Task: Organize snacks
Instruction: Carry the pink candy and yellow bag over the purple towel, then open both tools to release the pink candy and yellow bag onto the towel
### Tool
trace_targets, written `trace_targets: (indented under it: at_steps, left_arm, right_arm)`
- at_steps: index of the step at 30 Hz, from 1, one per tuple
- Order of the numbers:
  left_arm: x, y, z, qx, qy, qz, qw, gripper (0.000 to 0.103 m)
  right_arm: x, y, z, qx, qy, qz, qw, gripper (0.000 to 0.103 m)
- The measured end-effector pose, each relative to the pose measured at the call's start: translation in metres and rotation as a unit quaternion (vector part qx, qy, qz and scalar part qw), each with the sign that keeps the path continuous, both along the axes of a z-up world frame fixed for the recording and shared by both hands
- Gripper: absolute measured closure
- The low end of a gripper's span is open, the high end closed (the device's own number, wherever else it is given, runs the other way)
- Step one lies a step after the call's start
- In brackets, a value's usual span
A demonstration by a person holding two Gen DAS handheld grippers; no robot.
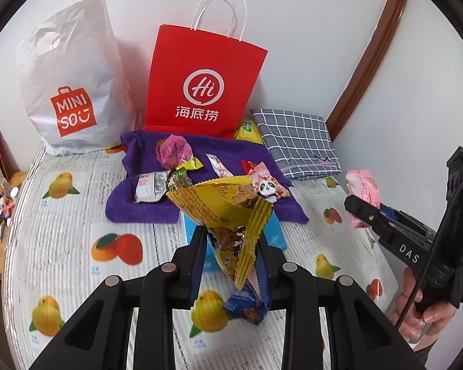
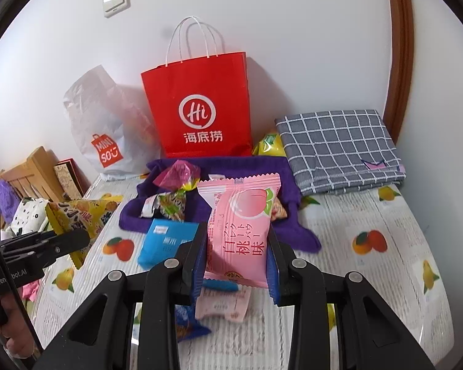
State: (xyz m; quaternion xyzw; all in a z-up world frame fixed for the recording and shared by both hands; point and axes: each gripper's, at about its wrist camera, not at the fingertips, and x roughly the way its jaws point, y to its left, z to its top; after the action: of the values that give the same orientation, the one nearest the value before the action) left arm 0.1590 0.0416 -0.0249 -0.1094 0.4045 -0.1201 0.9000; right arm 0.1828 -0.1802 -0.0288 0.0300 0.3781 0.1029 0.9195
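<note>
Two packets are up off the fruit-print cover at once, my left gripper (image 1: 231, 246) clamped on the yellow bag (image 1: 228, 212) and my right gripper (image 2: 237, 246) on the pink cake (image 2: 240, 231), so both can reach the purple towel (image 1: 145, 203) near the red bag (image 1: 203, 83) at the back edge.

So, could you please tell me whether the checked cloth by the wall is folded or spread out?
Folded. The checked cloth lies as a compact rectangle with stacked layers visible along its front edge.

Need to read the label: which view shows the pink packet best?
Right wrist: the pink packet faces the camera, peach print and text plain, clamped in the right gripper. Left wrist shows it small, at the edge.
</note>
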Motion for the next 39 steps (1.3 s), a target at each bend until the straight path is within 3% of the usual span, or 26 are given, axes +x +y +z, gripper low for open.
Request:
trace_targets:
  at_steps: [20, 31, 39]
  left_arm:
    - [0.103, 0.014, -0.018, -0.004, 0.023, 0.02, 0.9995, 0.075]
    - [0.157, 0.019, -0.052, -0.02, 0.054, 0.016, 0.9982, 0.075]
    - [0.187, 0.011, -0.074, -0.03, 0.076, 0.004, 0.9967, 0.075]
  right_arm:
    - [0.139, 0.011, -0.028, 0.027, 0.046, 0.045, 0.998, 0.07]
    - [0.203, 0.043, -0.077, 0.003, 0.09, 0.07, 0.993, 0.07]
    - [0.224, 0.05, -0.114, 0.001, 0.127, 0.079, 0.989, 0.07]
